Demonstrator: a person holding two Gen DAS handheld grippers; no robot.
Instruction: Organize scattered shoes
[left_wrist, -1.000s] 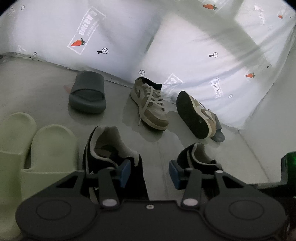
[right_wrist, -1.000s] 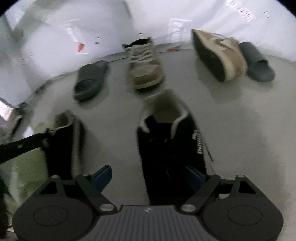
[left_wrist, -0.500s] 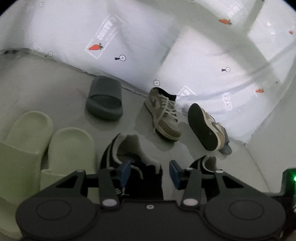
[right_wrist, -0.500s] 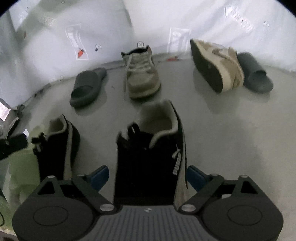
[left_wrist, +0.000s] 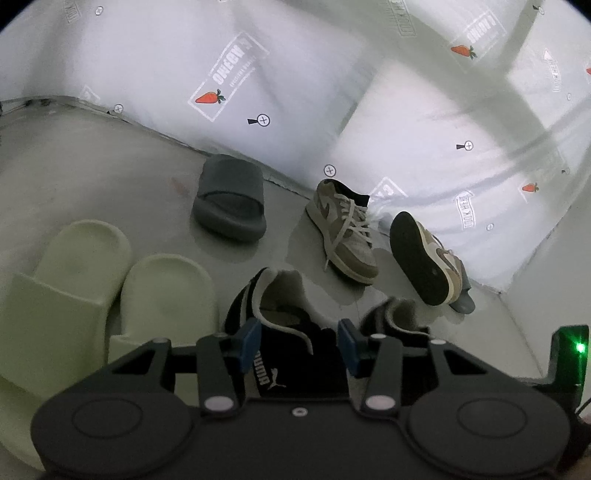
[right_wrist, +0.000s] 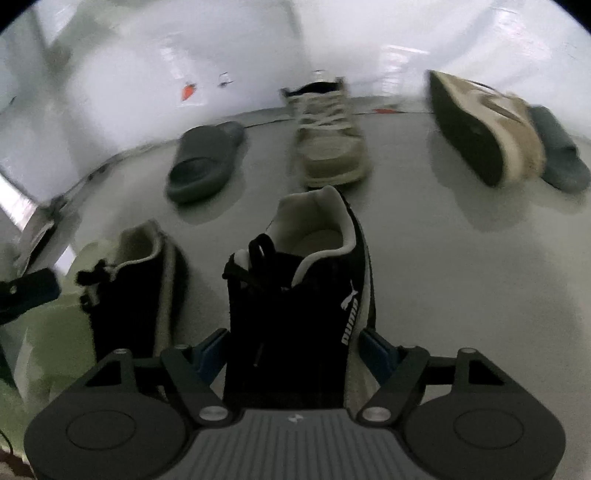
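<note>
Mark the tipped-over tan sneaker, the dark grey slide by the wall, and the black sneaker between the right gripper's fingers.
tipped tan sneaker (left_wrist: 417, 254): left wrist view, on its black sole.
dark grey slide (left_wrist: 231, 199): left wrist view, on its strap.
black sneaker (right_wrist: 295, 306): right wrist view, on its tongue.

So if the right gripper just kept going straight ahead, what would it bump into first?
Most likely the black sneaker already lying between the open fingers of the right gripper; its body fills the path ahead. Beyond it stands the tan sneaker.

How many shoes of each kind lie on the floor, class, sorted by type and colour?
Pale green foam slides: 2
Dark grey rubber slides: 2
Tan lace-up sneakers: 2
Black suede sneakers: 2
Total: 8
</note>
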